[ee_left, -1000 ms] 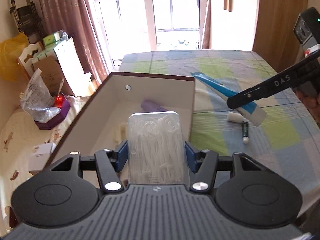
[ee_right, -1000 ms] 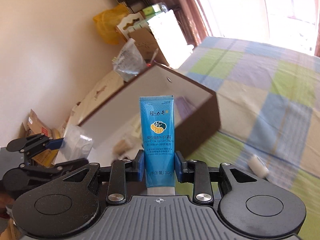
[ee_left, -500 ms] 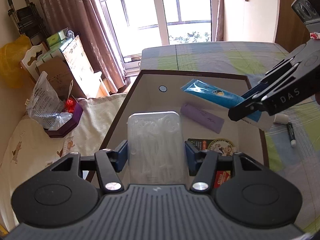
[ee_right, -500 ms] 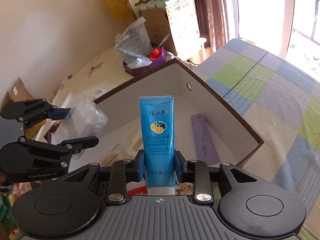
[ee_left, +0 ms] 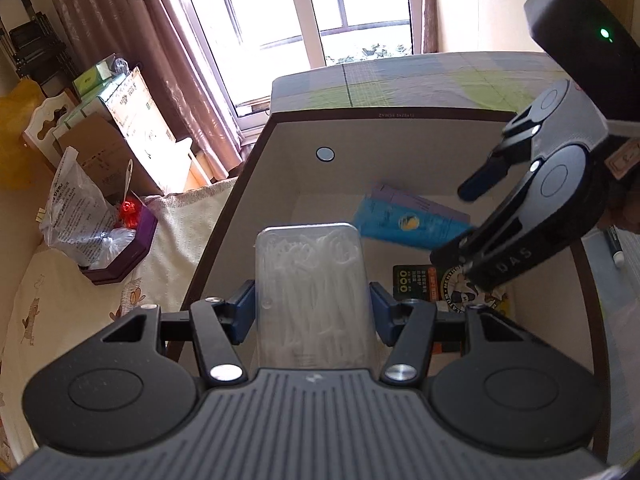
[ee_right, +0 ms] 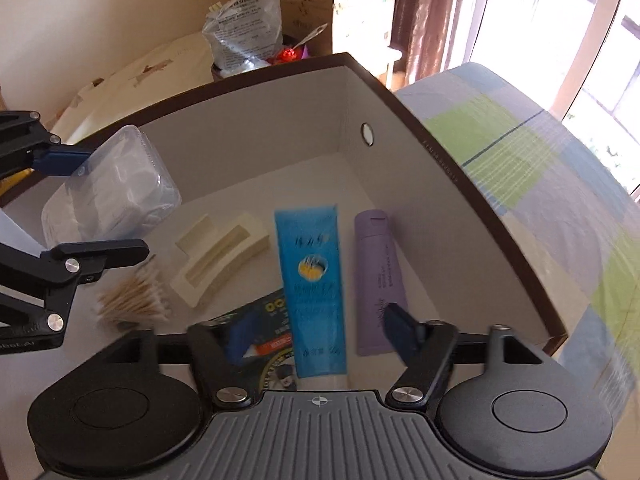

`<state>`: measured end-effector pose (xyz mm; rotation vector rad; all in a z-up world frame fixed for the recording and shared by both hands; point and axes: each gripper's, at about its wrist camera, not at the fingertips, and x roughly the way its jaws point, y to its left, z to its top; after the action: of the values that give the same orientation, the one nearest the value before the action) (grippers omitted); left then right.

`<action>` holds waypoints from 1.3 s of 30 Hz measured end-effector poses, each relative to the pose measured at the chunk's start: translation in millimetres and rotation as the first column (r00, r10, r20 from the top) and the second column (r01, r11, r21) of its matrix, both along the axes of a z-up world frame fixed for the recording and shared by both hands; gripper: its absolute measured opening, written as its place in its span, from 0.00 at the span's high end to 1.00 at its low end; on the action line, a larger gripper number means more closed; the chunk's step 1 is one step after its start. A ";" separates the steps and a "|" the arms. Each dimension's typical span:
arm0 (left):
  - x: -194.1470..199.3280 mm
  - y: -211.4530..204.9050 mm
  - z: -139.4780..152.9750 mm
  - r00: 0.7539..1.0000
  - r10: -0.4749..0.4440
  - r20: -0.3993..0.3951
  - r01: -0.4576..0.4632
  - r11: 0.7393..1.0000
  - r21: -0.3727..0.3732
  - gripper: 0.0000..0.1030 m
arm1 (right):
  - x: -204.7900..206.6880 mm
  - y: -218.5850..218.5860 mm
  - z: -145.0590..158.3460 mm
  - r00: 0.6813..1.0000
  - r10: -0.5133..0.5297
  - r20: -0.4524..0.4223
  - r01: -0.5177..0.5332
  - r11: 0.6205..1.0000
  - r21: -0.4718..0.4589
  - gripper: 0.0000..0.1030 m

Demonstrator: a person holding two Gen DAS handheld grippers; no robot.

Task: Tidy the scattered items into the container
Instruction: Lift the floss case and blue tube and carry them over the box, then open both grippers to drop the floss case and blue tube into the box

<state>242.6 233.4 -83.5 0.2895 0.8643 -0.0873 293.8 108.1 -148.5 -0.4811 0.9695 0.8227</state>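
Blue tube (ee_right: 314,288), seemingly loose, between parted right fingers (ee_right: 402,330)

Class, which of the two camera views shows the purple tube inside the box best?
The right wrist view: the purple plastic tube lies in nearly full length on the floor of the brown-rimmed box, beside the blue tube. In the left wrist view only a purple strip shows, mostly hidden behind the blue tube.
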 end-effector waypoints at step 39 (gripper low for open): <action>28.1 -18.5 -17.6 0.987 0.053 -0.154 -0.051 0.999 0.015 0.25 | -13.2 -29.2 23.5 0.981 0.195 0.019 -0.194 0.980 -0.048 0.07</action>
<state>270.7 214.8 -101.2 0.2726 1.0261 -0.0573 280.6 78.9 -124.9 -0.6312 0.9304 0.9700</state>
